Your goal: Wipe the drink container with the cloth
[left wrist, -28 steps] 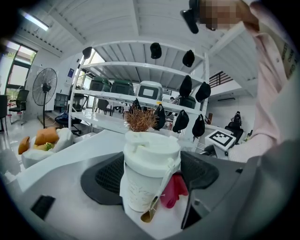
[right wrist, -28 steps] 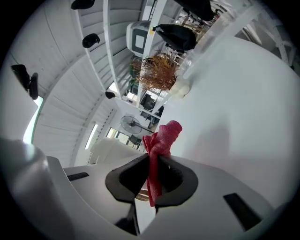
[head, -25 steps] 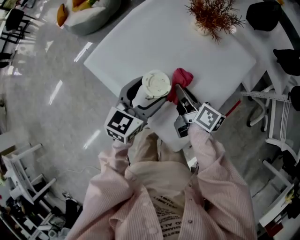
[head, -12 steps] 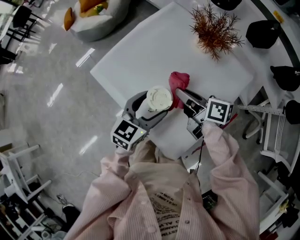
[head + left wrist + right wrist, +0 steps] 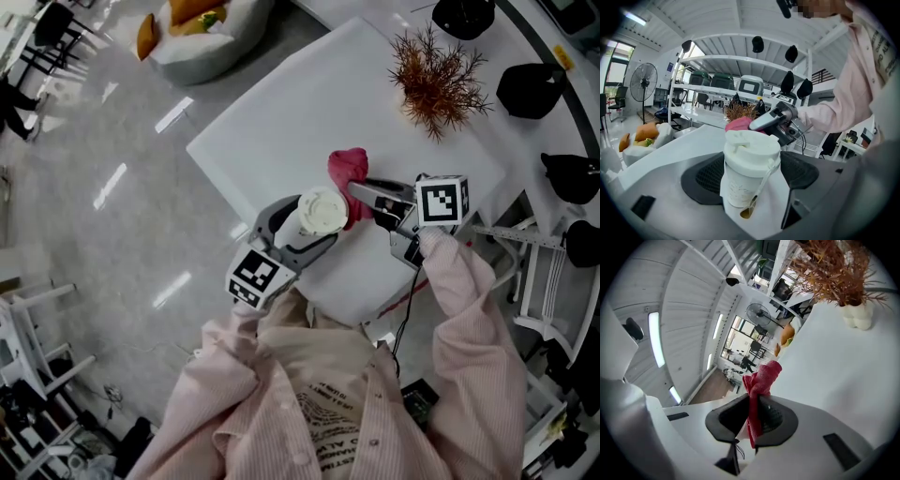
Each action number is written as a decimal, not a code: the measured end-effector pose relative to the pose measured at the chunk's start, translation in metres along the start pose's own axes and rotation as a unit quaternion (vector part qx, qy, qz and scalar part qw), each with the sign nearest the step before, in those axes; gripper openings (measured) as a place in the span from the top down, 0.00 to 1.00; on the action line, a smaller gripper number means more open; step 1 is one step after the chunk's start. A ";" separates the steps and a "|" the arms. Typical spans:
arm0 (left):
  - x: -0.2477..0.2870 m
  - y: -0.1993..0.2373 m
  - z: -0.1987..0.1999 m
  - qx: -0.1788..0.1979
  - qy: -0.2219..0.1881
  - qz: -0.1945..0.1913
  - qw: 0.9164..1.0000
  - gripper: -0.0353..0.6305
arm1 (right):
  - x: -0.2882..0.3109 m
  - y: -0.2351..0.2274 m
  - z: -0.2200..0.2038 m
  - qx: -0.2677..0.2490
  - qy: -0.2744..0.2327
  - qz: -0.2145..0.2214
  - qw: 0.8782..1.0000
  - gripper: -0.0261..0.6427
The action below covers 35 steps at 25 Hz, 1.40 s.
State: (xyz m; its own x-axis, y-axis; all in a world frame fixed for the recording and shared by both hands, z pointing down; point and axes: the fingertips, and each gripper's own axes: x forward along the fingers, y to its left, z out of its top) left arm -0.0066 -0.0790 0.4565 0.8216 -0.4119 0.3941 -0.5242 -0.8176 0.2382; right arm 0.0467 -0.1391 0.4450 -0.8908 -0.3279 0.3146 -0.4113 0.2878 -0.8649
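Your right gripper (image 5: 364,193) has swung level with the cup (image 5: 320,212), jaws pinching the red cloth (image 5: 348,170) just beside its right side, while your left gripper (image 5: 302,231) clamps the cup upright above the table (image 5: 281,122).

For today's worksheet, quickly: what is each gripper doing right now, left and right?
Left gripper: jaws shut on the white lidded cup.
Right gripper: jaws shut on the red cloth.
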 end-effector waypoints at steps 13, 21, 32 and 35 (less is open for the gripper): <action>0.000 0.000 0.001 -0.001 0.007 0.000 1.000 0.39 | 0.018 0.003 -0.003 0.000 0.125 0.058 0.990 0.90; 0.000 0.000 0.001 -0.002 0.009 0.002 1.000 0.39 | 0.023 0.001 -0.005 -0.002 0.167 0.076 0.983 0.90; 0.000 0.000 0.001 -0.002 0.012 0.005 1.000 0.39 | 0.031 -0.007 -0.013 -0.012 0.217 0.077 0.973 0.90; 0.000 0.000 0.000 -0.002 0.012 0.006 1.000 0.39 | 0.033 -0.010 -0.015 -0.004 0.224 0.082 0.971 0.90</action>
State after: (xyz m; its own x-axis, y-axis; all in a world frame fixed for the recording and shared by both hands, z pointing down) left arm -0.0065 -0.0789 0.4566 0.8097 -0.4113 0.4186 -0.5346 -0.8111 0.2371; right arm 0.0188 -0.1394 0.4703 -0.9381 0.1469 0.3137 -0.2572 0.3111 -0.9149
